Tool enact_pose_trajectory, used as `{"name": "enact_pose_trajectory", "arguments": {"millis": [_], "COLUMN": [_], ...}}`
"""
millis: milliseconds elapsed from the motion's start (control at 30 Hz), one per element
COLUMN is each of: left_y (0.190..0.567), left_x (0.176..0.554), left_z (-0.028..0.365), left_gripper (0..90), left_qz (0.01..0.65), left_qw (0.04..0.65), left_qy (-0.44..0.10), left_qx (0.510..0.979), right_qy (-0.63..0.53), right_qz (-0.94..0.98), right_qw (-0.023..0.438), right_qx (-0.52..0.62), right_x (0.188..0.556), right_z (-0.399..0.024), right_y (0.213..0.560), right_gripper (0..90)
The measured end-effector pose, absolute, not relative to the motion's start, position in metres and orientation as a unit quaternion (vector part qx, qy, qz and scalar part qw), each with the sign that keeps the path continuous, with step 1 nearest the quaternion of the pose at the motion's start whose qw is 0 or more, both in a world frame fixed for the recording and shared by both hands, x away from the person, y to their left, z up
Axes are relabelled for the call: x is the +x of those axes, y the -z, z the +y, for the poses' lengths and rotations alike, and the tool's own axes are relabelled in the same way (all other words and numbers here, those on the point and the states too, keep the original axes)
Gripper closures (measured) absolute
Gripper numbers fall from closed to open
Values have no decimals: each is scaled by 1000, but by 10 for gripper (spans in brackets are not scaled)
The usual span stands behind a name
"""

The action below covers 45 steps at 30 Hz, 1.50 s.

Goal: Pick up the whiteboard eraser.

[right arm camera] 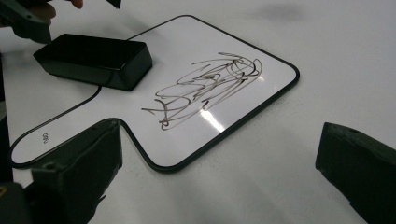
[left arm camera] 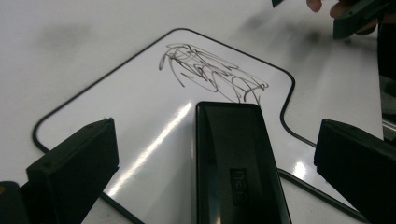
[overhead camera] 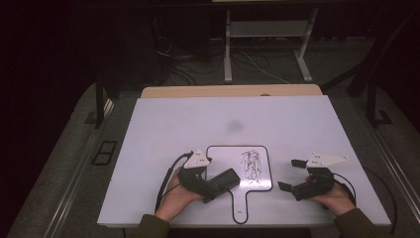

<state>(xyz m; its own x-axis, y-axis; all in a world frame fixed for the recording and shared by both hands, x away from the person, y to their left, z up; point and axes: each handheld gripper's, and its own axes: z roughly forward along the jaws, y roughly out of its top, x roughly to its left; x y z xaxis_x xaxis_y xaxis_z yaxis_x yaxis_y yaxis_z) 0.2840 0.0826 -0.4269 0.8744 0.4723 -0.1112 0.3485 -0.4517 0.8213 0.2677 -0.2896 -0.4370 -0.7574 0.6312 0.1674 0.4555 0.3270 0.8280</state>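
A small paddle-shaped whiteboard (overhead camera: 225, 156) with a black rim lies flat on the white table, handle toward me. A black scribble (overhead camera: 251, 166) covers its right half. A black eraser (overhead camera: 224, 180) rests on the board's lower left corner. My left gripper (overhead camera: 210, 181) is open, its jaws spread wide on either side of the eraser (left arm camera: 238, 158) without touching it; the scribble (left arm camera: 210, 70) lies just past it. My right gripper (overhead camera: 291, 174) stands open to the right of the board, nothing between its jaws. From there I see the scribble (right arm camera: 205, 86) and the eraser (right arm camera: 95, 58).
The white tabletop (overhead camera: 198, 124) has a faint grey smudge (overhead camera: 234, 125) behind the board. A wooden strip (overhead camera: 228, 91) edges the far side. Beyond it, on the dark floor, are cables (overhead camera: 198, 69) and a white frame's legs (overhead camera: 228, 54).
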Motion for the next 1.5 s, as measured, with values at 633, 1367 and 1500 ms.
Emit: {"name": "enact_pose_trajectory", "arguments": {"millis": [633,1367,1500], "left_y": [438,443,443], "left_x": [279,278,278], "left_z": [73,70,71], "left_gripper": [92,283,325], "left_qz": [226,220,220], "left_qw": [428,384,383], "left_qy": [-59,-57,-56], "left_qx": [873,895,895], "right_qy": [-472,-471,-470], "right_qz": [809,810,810], "right_qw": [94,94,94], "right_qx": [337,338,338], "right_x": [268,268,268], "right_z": [-290,-291,-291], "right_y": [438,438,438], "right_gripper": [0,0,0]}}
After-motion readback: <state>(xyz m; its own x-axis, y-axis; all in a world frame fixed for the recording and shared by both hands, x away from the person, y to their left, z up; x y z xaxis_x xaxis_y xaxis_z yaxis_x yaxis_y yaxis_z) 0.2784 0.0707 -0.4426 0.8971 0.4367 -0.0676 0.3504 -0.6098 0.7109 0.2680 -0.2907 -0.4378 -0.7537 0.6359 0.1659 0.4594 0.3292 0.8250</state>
